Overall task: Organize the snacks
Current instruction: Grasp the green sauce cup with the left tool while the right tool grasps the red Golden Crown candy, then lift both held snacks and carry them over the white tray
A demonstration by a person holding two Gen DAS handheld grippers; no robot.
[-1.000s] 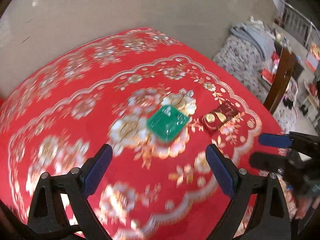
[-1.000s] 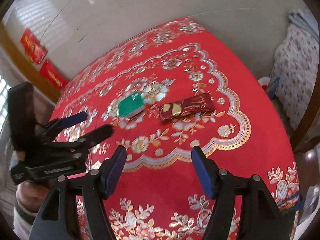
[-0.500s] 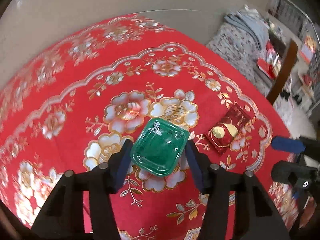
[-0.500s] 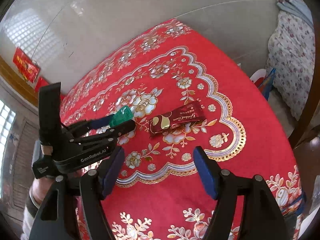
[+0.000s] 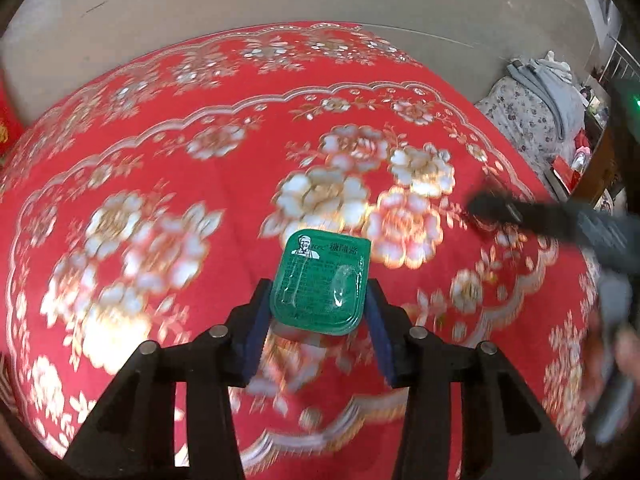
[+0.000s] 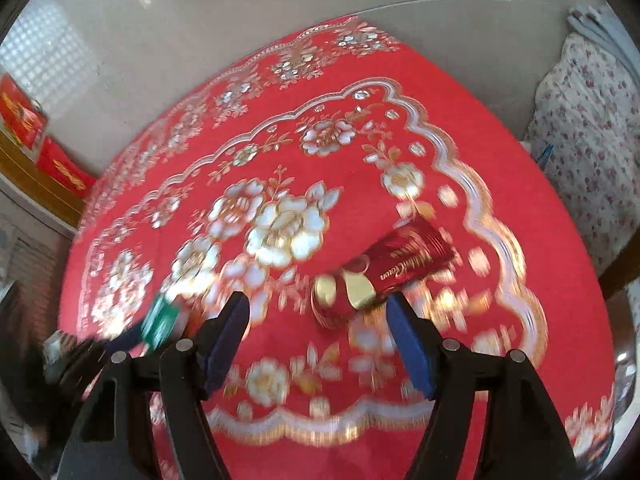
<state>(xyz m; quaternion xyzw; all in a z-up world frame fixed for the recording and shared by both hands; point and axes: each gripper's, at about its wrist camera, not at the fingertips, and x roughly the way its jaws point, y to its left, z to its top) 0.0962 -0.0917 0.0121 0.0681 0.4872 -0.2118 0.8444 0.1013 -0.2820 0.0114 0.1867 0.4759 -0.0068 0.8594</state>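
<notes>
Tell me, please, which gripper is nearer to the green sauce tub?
Left. The left gripper has its jaws around the green sauce tub; the right gripper hovers by the red wrapper, apart from it.

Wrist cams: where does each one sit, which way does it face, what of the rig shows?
Left wrist: on the left gripper, looking steeply down at the red tablecloth; jaws, just closing, clamp the green sauce tub; right gripper blurred at right.
Right wrist: on the right gripper, looking down; open jaws flank the red snack packet; left gripper blurred lower left.
Shared: tablecloth, tub, each other's gripper.
</notes>
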